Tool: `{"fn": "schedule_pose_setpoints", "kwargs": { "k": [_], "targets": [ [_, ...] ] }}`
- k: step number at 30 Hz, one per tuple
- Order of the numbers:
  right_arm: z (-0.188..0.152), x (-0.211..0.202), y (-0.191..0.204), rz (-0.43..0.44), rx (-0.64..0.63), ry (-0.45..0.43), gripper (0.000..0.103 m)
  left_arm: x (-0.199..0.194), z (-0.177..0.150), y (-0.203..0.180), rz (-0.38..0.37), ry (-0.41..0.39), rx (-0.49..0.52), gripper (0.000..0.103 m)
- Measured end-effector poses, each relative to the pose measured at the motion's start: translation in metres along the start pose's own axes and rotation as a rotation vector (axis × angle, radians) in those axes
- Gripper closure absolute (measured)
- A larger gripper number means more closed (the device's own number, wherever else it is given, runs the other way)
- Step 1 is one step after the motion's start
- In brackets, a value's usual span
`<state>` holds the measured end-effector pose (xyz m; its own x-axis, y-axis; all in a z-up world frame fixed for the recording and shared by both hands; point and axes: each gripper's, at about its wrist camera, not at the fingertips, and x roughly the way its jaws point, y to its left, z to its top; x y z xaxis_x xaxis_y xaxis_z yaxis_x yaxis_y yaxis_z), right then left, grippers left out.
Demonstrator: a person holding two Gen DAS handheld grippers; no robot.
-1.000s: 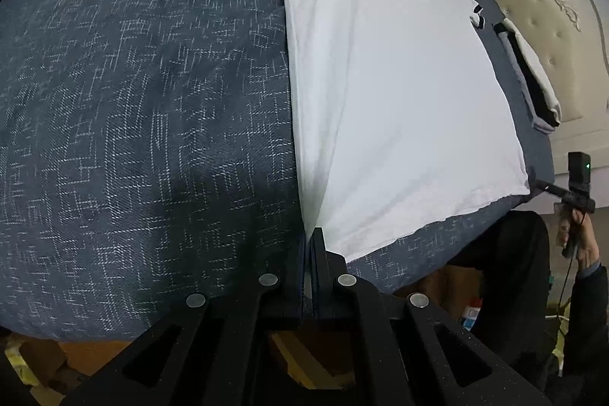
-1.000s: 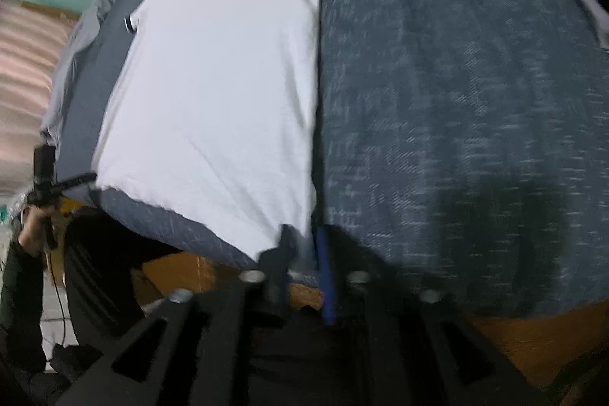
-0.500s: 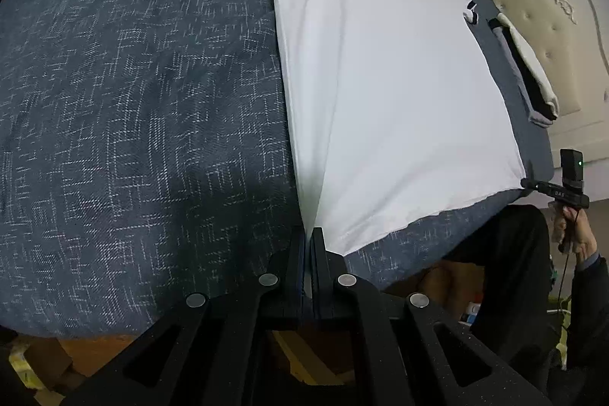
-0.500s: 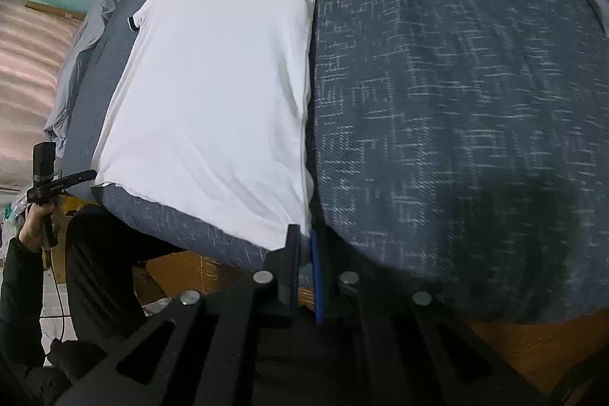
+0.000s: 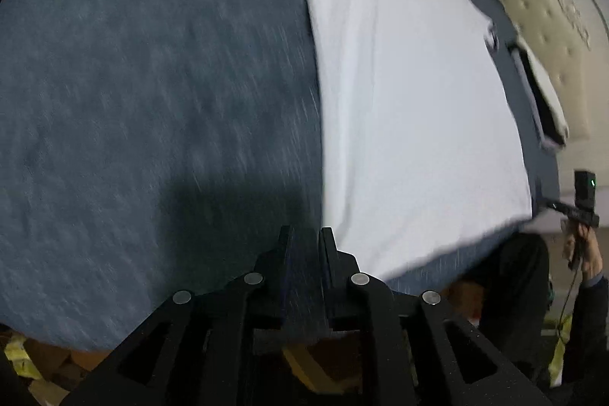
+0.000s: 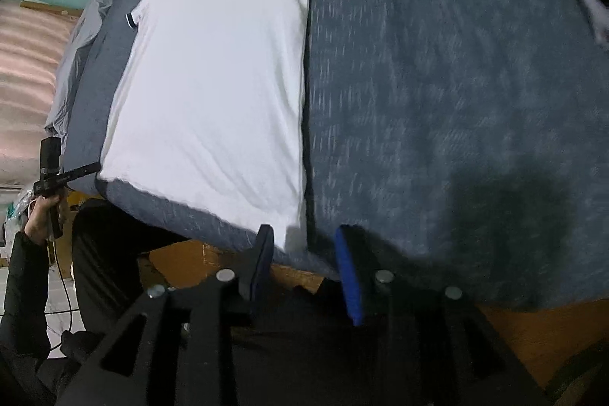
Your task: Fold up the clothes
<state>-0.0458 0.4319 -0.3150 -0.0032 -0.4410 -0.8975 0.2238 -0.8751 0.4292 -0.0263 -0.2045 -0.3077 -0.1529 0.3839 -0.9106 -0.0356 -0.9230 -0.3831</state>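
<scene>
Spread flat on the blue bedspread, a white polo shirt, collar at the far end, hem at the near edge. Left gripper narrowly parted, right gripper wide, both empty at the hem corners. No fold visible through the blur; apparently all of the folding left to do.
</scene>
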Motion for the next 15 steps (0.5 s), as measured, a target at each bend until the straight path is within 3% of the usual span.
{"fn": "schedule_pose_setpoints", "kwargs": {
  "k": [8,11,15],
  "targets": [
    [0.087,-0.011,-0.007,0.069,0.080,-0.256,0.064,0.024,0.080,0.006,-0.045,-0.107,-0.076,0.084],
    [0.120,0.011,0.003,0.086,0.103,-0.305,0.064,0.035,0.109,0.008,-0.065,-0.145,-0.105,0.084],
    [0.164,-0.007,-0.036,0.113,0.159,-0.347,0.064,0.051,0.139,0.013,-0.085,-0.190,-0.148,0.084]
  ]
}}
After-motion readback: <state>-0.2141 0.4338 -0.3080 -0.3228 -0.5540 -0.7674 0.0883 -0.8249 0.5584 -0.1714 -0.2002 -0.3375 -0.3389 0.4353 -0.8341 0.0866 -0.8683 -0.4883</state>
